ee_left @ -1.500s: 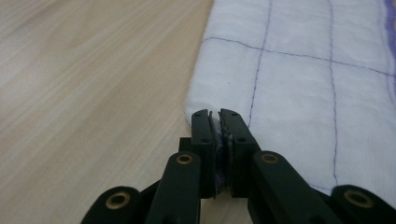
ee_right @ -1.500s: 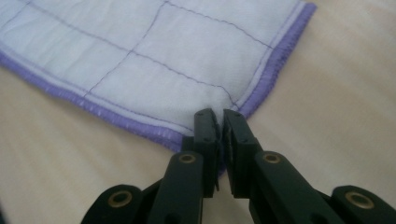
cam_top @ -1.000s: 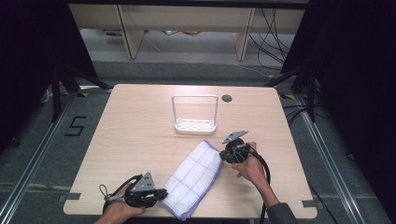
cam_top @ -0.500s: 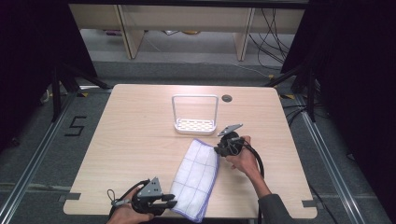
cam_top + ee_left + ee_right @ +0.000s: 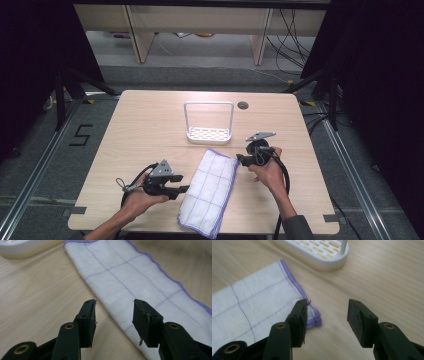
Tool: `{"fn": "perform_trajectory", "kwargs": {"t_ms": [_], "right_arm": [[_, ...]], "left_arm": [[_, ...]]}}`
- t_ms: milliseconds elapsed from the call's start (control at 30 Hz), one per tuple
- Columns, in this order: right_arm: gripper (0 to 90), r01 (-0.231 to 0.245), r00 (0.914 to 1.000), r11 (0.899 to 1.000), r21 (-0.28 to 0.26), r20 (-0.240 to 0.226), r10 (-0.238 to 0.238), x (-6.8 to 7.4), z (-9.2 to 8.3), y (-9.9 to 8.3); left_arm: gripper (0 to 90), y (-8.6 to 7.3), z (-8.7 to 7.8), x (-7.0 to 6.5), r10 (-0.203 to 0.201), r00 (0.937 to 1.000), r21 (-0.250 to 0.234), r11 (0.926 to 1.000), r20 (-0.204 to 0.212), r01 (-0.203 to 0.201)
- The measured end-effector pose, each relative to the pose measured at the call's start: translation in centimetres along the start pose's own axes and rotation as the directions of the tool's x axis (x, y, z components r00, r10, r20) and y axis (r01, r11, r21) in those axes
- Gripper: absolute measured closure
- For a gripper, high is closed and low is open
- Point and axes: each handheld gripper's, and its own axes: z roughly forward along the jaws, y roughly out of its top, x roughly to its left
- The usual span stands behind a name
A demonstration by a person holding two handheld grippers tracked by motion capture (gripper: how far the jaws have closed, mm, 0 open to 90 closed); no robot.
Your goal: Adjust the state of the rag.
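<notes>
Cloth: a white cloth [image 5: 209,192] with thin purple lines and a purple edge lies folded flat on the worktop [image 5: 140,125]. It sits near the front edge, between the 2 hands, and its near end hangs a little over that edge.
Left tongs: the left tongs [image 5: 181,189] are held low, just beside the left side of the cloth. They have just been opening. In the left gripper view the 2 black jaws stand apart with nothing pinched between them, and the cloth [image 5: 140,282] lies under and past them.
Right tongs: the right tongs [image 5: 240,159] are next to the far right corner of the cloth. They too have just been opening. In the right gripper view the jaws are apart and hold nothing. The folded corner of the cloth [image 5: 262,305] lies by 1 jaw, and bare wood shows in the gap.
Rack: a small white rack [image 5: 209,134] with a tall wire hoop stands just behind the cloth, near the middle of the worktop.
Hole: a small round dark hole [image 5: 243,105] sits in the worktop behind the rack, to its right.
</notes>
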Motion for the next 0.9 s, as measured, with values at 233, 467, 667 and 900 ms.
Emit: {"fn": "perform_trajectory", "kwargs": {"t_ms": [233,467,667,900], "right_arm": [[47.7,0.021,0.9998,0.999,0.024,-0.005,-0.021,0.9,-0.4,0.2],[45.7,-0.041,0.9992,0.999,0.026,-0.002,0.041,0.5,-0.2,0.1],[44.8,-0.051,0.9987,0.999,0.018,0.002,0.051,0.5,0.3,0.1],[42.5,-0.078,0.9969,0.997,0.007,-0.007,0.078,0.6,0.5,0.2]], "left_arm": [[49.2,2.0,1.8,1.7,-0.007,0.9997,0.003,1.0,-0.025,0.007],[47.2,3.5,3.5,3.2,-0.029,0.999,0.019,0.9994,-0.033,0.03],[46.4,4.6,4.4,4.5,-0.024,0.9991,0.04,0.9989,-0.035,0.025],[44.4,5.2,5.3,5.1,-0.058,0.9979,0.022,0.998,-0.027,0.059]]}}
